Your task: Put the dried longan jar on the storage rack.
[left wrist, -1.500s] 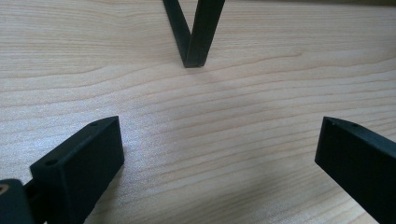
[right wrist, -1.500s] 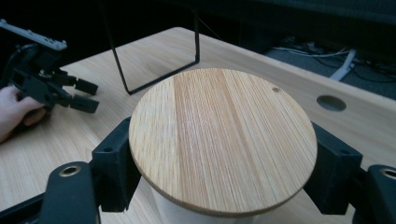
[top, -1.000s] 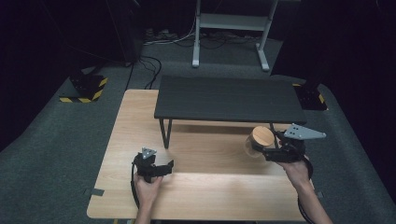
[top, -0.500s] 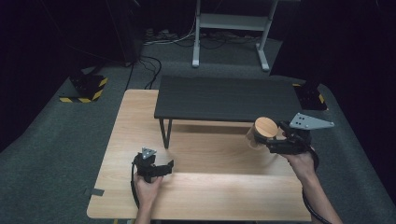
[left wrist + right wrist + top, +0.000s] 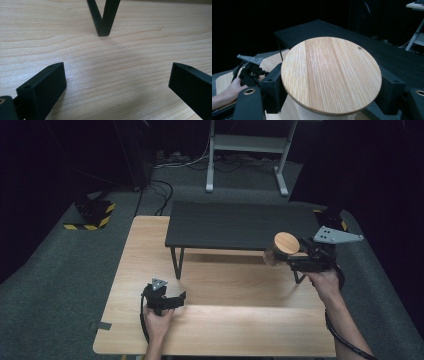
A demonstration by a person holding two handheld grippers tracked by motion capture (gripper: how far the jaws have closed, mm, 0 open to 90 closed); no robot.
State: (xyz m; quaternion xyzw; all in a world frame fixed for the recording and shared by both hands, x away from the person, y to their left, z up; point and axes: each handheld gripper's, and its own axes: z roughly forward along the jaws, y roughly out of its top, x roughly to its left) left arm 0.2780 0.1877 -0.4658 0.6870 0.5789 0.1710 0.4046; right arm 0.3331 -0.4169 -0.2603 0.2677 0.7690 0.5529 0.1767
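Observation:
A pale jar with a round wooden lid [image 5: 286,243] hangs above the table's right side, just in front of the black low shelf [image 5: 240,225]. My right gripper [image 5: 280,258] is shut on the jar's body under the lid. In the right gripper view the lid [image 5: 332,75] sits between both black fingers [image 5: 271,87]. My left gripper [image 5: 175,300] rests on the wooden table [image 5: 225,330] at front left. Its jaws stand wide open with nothing between them, and bare wood lies under the left gripper [image 5: 117,82].
The shelf stands on thin black legs; one V-shaped leg [image 5: 103,17] is just ahead of the left gripper. Dark carpet surrounds the table, with a metal stand [image 5: 245,150] behind it and yellow-black striped blocks [image 5: 92,215] at far left.
The right gripper has risen with the jar, from near the table surface to about the height of the shelf's top. The left gripper has stayed put.

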